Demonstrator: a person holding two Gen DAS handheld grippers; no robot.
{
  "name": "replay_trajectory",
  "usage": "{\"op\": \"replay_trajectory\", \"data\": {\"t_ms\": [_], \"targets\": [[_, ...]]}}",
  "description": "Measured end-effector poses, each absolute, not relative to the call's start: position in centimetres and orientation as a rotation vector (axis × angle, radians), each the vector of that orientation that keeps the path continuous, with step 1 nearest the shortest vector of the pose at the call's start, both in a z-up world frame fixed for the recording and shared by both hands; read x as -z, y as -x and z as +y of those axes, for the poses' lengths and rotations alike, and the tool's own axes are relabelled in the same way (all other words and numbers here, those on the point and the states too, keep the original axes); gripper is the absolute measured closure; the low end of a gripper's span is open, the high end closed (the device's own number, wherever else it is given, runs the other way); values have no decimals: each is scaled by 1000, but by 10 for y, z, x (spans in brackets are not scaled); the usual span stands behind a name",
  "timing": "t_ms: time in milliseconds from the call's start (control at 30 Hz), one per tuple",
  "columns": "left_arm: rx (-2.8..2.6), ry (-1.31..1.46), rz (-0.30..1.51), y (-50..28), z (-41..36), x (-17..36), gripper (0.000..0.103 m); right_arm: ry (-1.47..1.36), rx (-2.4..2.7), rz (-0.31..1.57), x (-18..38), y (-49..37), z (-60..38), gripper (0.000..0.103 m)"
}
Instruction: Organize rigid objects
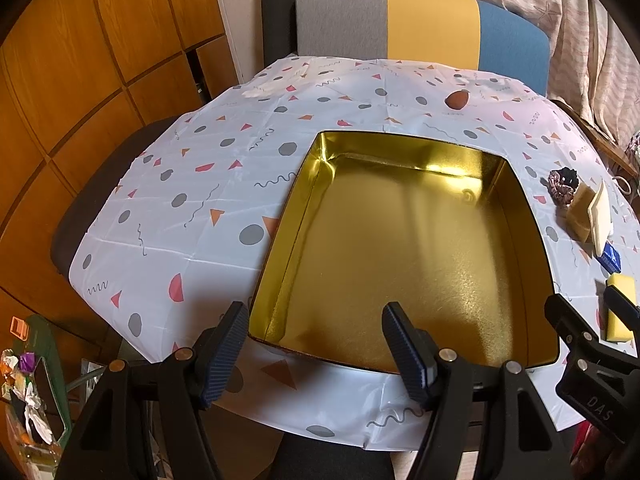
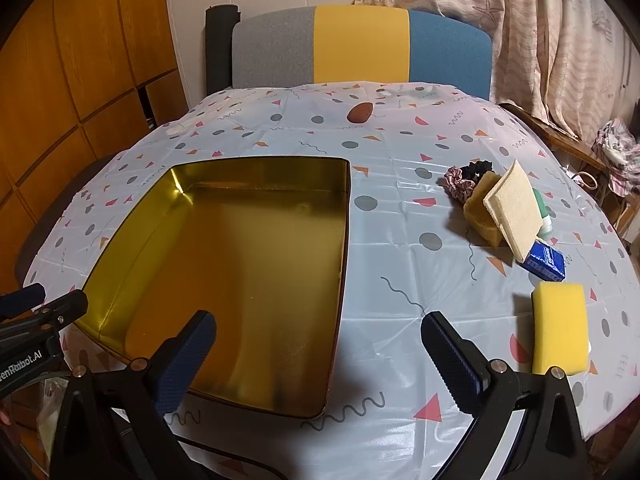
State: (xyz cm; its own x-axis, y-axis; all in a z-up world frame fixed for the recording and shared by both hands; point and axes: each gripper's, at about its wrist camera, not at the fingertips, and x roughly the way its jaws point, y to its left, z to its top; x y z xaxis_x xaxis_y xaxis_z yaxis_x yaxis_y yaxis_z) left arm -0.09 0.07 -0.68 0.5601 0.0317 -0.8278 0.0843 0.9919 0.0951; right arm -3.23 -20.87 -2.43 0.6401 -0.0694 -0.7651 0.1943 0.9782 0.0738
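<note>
A counter [image 2: 400, 300] under a glossy white plastic cloth printed with grey dots, pink and orange triangles and squiggles fills both views; behind its far edge stands a chair [image 2: 360, 48] with a grey, yellow and blue fabric back, with wood panelling to the left and pale patterned curtains to the right. An open gold tin [image 2: 224, 280], rectangular with rounded corners and a shiny, finely textured inside, sits toward the near left of the counter with nothing in it. The loose things lie along the right edge: a yellow sponge block [image 2: 560, 328] nearest, a small blue box [image 2: 546, 260] beyond it, then a beige pad [image 2: 514, 210] leaning on an ochre sponge [image 2: 480, 212], a green-and-white bottle [image 2: 541, 212] partly hidden behind the pad, and pink and black scrunchies [image 2: 466, 178]. A brown oval object [image 2: 360, 112] rests near the far edge. The left hand-held gripper [image 1: 316, 354] hovers over the tin's near rim, fingers wide apart and holding nothing. The right hand-held gripper [image 2: 318, 360] hangs over the tin's near right corner, likewise spread wide and holding nothing.
</note>
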Motion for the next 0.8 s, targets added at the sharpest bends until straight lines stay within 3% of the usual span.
{"op": "replay_trajectory", "data": {"t_ms": [800], "targets": [[211, -88, 1012, 3, -18, 18, 33, -155, 198, 802, 18, 50, -229, 0]]}}
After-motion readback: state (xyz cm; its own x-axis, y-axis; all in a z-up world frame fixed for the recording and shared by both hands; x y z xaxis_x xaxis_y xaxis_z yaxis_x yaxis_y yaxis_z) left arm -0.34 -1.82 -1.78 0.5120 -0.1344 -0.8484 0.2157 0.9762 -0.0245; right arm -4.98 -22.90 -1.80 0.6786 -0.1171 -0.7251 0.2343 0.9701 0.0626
